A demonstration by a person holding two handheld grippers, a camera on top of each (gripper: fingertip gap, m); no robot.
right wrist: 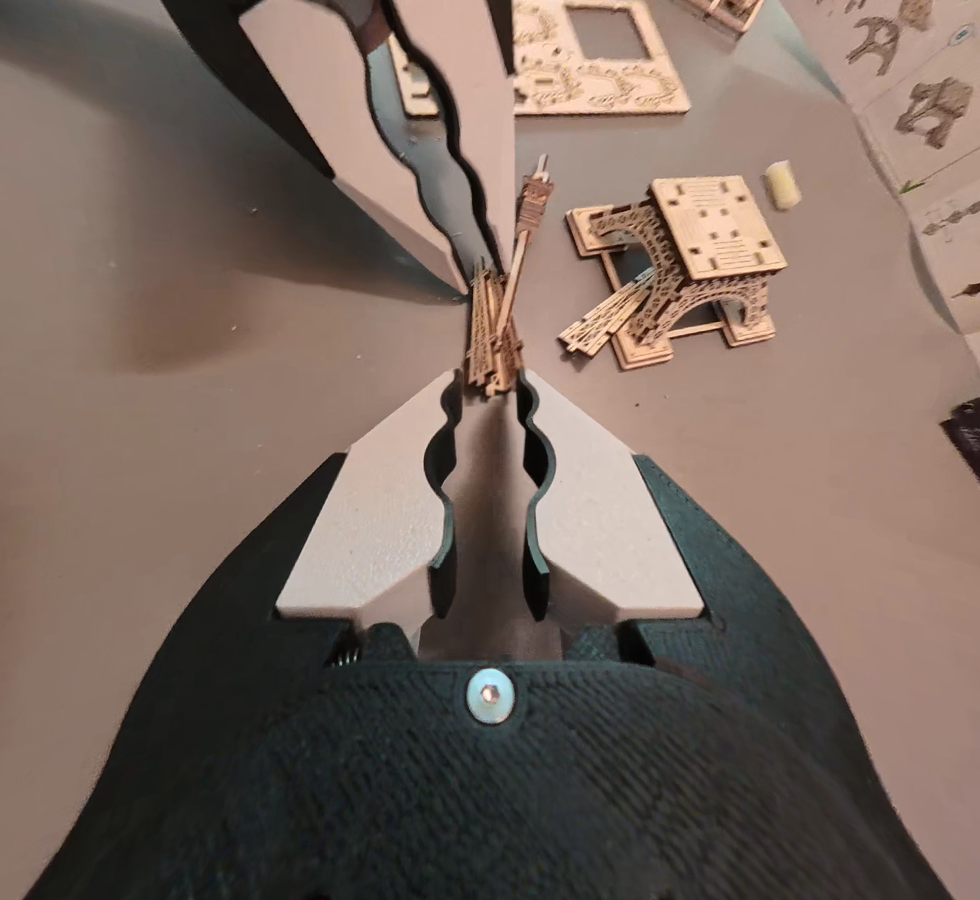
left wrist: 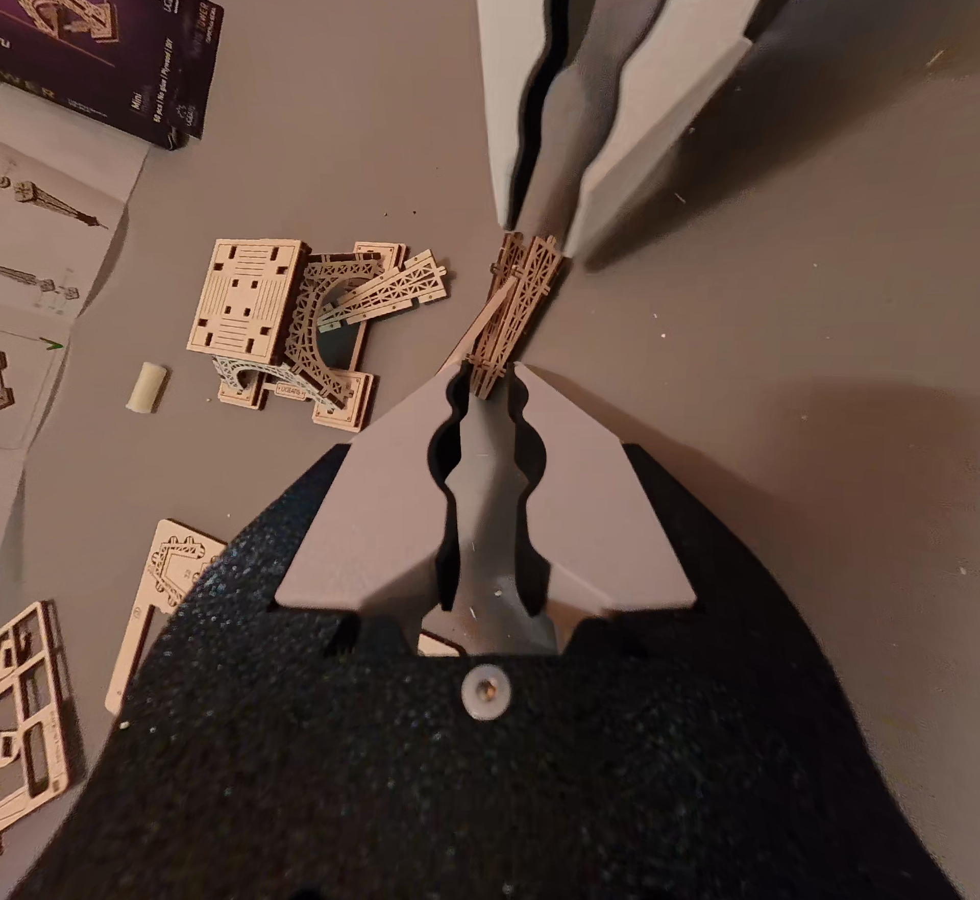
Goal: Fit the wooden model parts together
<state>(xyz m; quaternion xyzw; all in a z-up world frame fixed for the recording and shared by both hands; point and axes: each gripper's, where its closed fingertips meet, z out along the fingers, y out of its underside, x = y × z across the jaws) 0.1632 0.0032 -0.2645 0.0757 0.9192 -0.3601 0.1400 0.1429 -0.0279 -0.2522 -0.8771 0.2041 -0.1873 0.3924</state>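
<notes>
Lattice bundle [left wrist: 522,312] held above tabletop [left wrist: 742,397] between my two grippers: left gripper [left wrist: 490,381] jaws clamped on one end, right gripper [right wrist: 490,381] jaws clamped on other. Dark printed box [left wrist: 106,37] far left, writing skipped.

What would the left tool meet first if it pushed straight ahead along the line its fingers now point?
The lattice tower section it already grips, and straight beyond that the right tool, which clamps the far end of the same piece. Nothing else seems to lie between them, though depth is hard to judge here.
</notes>
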